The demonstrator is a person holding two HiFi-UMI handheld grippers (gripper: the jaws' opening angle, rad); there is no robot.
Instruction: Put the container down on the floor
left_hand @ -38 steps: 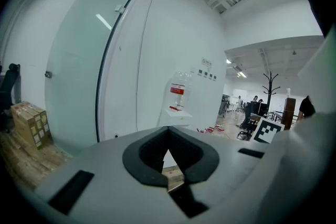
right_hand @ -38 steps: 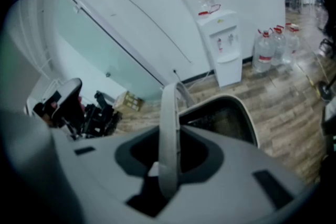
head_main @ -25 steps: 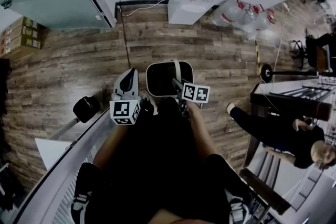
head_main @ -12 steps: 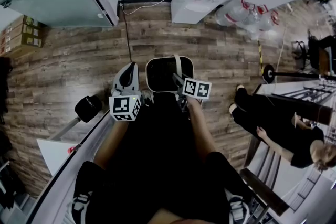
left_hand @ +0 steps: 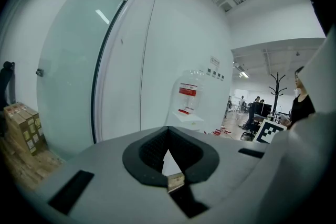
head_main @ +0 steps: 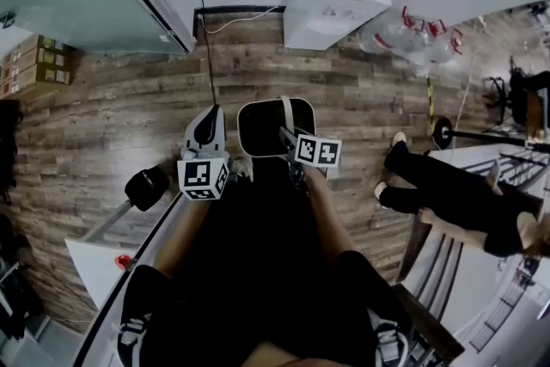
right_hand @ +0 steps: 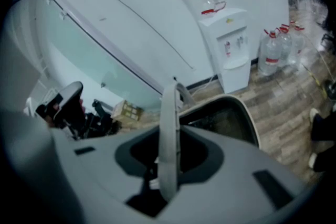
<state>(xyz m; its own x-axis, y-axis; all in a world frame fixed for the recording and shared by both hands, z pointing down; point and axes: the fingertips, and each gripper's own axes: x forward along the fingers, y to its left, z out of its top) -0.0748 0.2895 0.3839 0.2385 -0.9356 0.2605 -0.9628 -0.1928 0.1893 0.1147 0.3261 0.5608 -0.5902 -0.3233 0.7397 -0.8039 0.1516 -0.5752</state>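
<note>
Container (head_main: 265, 130) hangs above the floor (head_main: 112, 125), its handle (head_main: 286, 109) pinched in right claw (head_main: 285, 133); left claw (head_main: 211, 114) pressed together; lowering remains.

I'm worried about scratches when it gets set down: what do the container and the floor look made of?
The container looks like plastic: smooth white rim, dark inside, with a thin pale band handle, probably plastic too. The floor looks like wood planks or wood-look laminate, by its staggered grained boards.

Bright, even indoor light, with strong fisheye bending and dark corners.
</note>
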